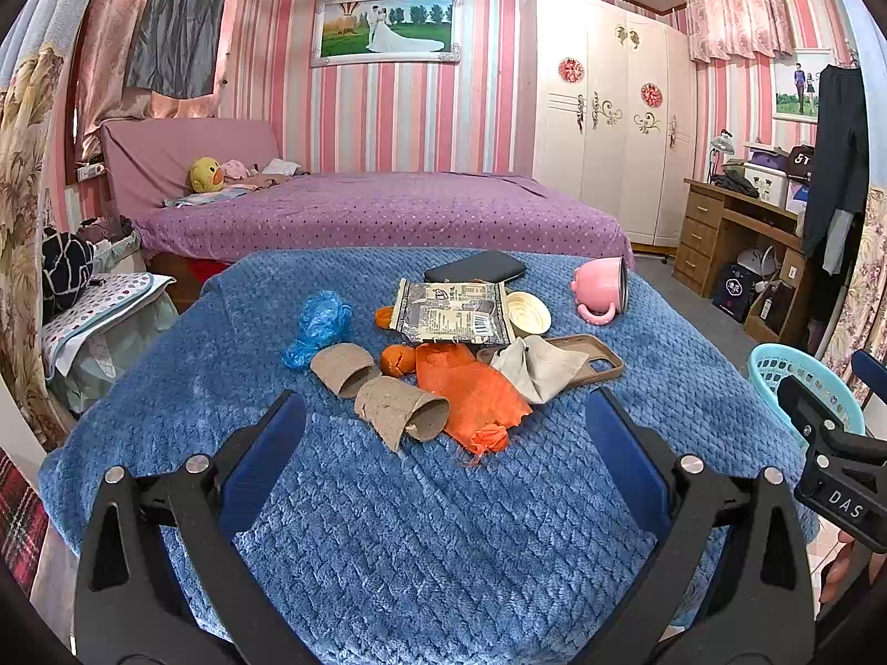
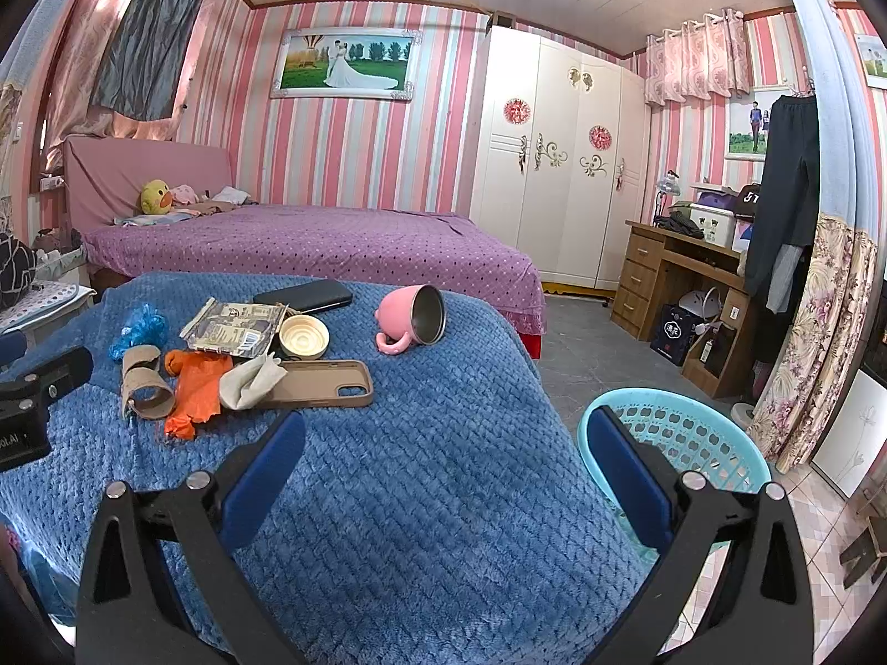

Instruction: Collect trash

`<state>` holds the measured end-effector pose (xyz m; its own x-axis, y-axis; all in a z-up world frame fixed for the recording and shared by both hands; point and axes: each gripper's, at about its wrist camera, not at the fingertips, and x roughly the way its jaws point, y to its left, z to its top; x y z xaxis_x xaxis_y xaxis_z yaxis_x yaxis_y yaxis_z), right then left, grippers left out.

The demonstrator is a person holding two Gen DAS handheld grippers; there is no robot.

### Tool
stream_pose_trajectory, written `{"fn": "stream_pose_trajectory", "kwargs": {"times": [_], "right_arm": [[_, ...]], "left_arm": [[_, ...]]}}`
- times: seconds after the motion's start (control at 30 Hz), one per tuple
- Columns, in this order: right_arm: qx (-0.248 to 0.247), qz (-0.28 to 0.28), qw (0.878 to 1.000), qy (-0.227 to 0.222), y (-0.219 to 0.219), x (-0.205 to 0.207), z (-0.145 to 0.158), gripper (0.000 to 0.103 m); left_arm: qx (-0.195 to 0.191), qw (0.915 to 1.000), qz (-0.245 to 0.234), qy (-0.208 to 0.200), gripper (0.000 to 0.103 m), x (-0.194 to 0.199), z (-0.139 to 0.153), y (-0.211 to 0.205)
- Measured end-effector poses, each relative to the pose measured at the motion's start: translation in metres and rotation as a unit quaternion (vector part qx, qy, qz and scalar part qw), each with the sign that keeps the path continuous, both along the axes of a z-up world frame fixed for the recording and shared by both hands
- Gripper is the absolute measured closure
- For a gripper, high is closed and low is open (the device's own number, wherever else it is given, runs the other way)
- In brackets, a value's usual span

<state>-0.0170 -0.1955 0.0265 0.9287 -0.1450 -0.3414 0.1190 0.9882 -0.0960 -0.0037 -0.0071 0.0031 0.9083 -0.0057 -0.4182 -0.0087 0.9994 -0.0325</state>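
**Trash clustered mid-table, basket off the right edge**

We hold the left hand-held gripper [image 1: 443, 426] and right hand-held gripper [image 2: 443, 443] spread wide and empty above bare blue blanket [image 1: 443, 526] on the table. The trash lies ahead: cardboard tubes [image 1: 388, 393], orange wrapper [image 1: 471, 393], blue plastic [image 1: 319, 327], snack packet [image 1: 452, 313]. The teal basket [image 2: 682, 443] sits just beyond the table's right edge.

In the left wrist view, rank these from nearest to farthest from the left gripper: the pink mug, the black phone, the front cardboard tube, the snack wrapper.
Measured from the left gripper, jaws open:
1. Front cardboard tube, just ahead, slightly left of centre.
2. Snack wrapper, mid-pile, centre.
3. Pink mug, on its side, far right.
4. Black phone, at the blanket's far edge.
The mug and phone are close; that order is tentative.
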Motion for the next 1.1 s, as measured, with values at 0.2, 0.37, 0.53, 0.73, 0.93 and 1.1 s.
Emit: {"fn": "stream_pose_trajectory", "kwargs": {"times": [0.2,0.37,0.53,0.73,0.93,1.1], "right_arm": [[0.001,0.000,1.000,0.001,0.000,0.000,0.000,0.004],[0.000,0.000,1.000,0.000,0.000,0.000,0.000,0.004],[0.004,-0.001,1.000,0.002,-0.002,0.000,-0.001,0.004],[0.006,0.004,1.000,0.006,-0.006,0.006,-0.005,0.004],[0.006,0.010,1.000,0.007,-0.005,0.021,0.006,0.004],[0.010,0.013,1.000,0.005,-0.008,0.042,0.021,0.004]], "left_arm": [[0.000,1.0000,0.000,0.000,0.005,0.000,0.000,-0.001],[-0.001,1.0000,-0.002,0.001,0.005,0.000,-0.001,0.002],[0.001,1.0000,-0.001,0.002,0.005,0.002,-0.003,0.002],[0.003,1.0000,0.003,0.004,0.005,0.005,-0.005,0.003],[-0.002,0.9999,0.011,0.007,0.005,0.022,0.004,0.006],[-0.003,1.0000,0.007,0.002,0.005,0.042,0.025,0.010]]}}
